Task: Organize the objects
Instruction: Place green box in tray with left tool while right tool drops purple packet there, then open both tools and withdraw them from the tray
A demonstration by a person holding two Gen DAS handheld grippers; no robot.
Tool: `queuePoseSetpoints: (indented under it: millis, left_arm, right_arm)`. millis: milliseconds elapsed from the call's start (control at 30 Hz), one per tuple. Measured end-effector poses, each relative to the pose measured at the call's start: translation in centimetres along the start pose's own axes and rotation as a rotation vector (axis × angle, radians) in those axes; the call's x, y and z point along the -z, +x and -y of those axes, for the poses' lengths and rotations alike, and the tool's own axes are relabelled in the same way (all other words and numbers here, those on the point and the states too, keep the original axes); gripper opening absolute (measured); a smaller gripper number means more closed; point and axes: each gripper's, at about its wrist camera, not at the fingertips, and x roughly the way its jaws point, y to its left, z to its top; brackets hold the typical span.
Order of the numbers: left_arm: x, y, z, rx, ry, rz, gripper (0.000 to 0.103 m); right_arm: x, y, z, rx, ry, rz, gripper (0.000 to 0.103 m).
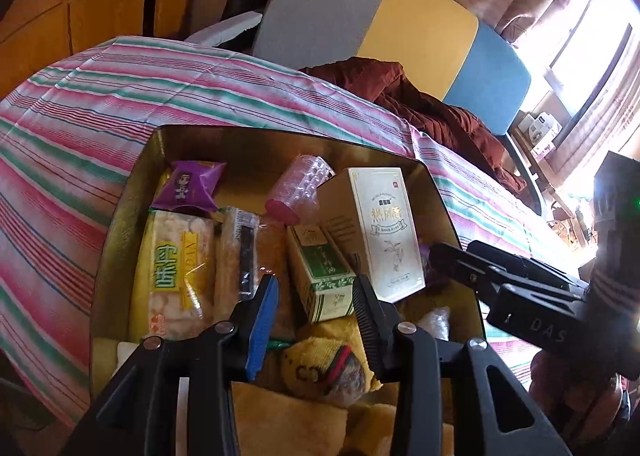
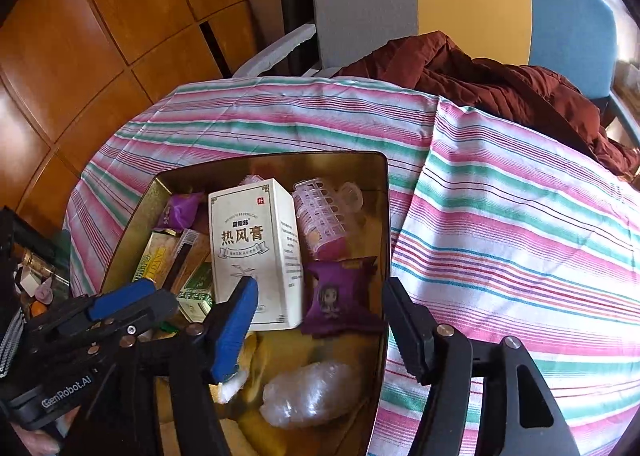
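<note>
A gold tin (image 1: 280,136) (image 2: 276,158) sits on a striped cloth and holds several items. These include a white carton with Chinese print (image 1: 384,232) (image 2: 256,252), a small green box (image 1: 320,272), a pink hair roller (image 1: 300,184) (image 2: 320,212), purple snack packets (image 1: 192,184) (image 2: 340,296), a yellow cracker pack (image 1: 176,268), a yellow cloth (image 1: 328,368) and a clear plastic bundle (image 2: 316,392). My left gripper (image 1: 316,320) hovers open above the green box. Over the tin's right side, my right gripper (image 2: 320,328) is open above a purple packet.
The striped cloth (image 2: 500,216) covers the table around the tin. A maroon jacket (image 2: 480,76) lies on a chair with a grey, yellow and blue back (image 1: 400,16) behind the table. Wooden panels (image 2: 100,16) stand at left, and a bright curtained window (image 1: 592,36) at right.
</note>
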Motion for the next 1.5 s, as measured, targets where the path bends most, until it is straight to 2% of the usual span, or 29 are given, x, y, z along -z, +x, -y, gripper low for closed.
queuePoseSetpoints:
  millis: [400, 667, 867, 967, 1067, 1133, 1200, 1267, 1433, 1500]
  left_arm:
    - [2.0, -4.4, 0.5, -0.138, 0.101, 0.138, 0.041]
    - [3.4, -6.7, 0.8, -0.212, 0.127, 0.198, 0.045]
    - [4.5, -7.6, 1.1, -0.242, 0.132, 0.212, 0.046]
    - [5.2, -7.9, 1.3, -0.261, 0.144, 0.223, 0.051]
    - [6.0, -8.8, 1.5, -0.251, 0.151, 0.252, 0.059]
    - [6.5, -9.3, 1.7, -0.245, 0.153, 0.271, 0.070]
    - [6.7, -9.8, 2.0, -0.222, 0.153, 0.287, 0.072]
    - [7.0, -10.2, 2.2, -0.199, 0.145, 0.296, 0.079]
    - [7.3, -10.0, 3.6, -0.283, 0.167, 0.299, 0.082]
    - [7.4, -10.1, 3.8, -0.291, 0.170, 0.305, 0.082]
  right_arm:
    - [2.0, -2.6, -1.7, 0.027, -0.030, 0.046, 0.088]
    - [3.8, -4.7, -3.2, 0.065, -0.056, 0.100, 0.102]
    - [5.4, -6.3, -4.0, 0.123, -0.065, 0.147, 0.103]
    - [6.3, -7.0, -4.1, 0.164, -0.057, 0.175, 0.103]
    - [7.4, -7.5, -3.8, 0.200, -0.042, 0.192, 0.103]
    - [8.1, -7.7, -3.4, 0.215, -0.030, 0.194, 0.103]
    - [8.9, -7.8, -3.3, 0.231, -0.022, 0.197, 0.103]
    - [9.5, -8.0, -3.2, 0.237, -0.015, 0.201, 0.103]
    - [10.1, -8.4, -3.0, 0.247, -0.004, 0.216, 0.103]
    - [10.1, -8.5, -3.1, 0.250, -0.003, 0.222, 0.103]
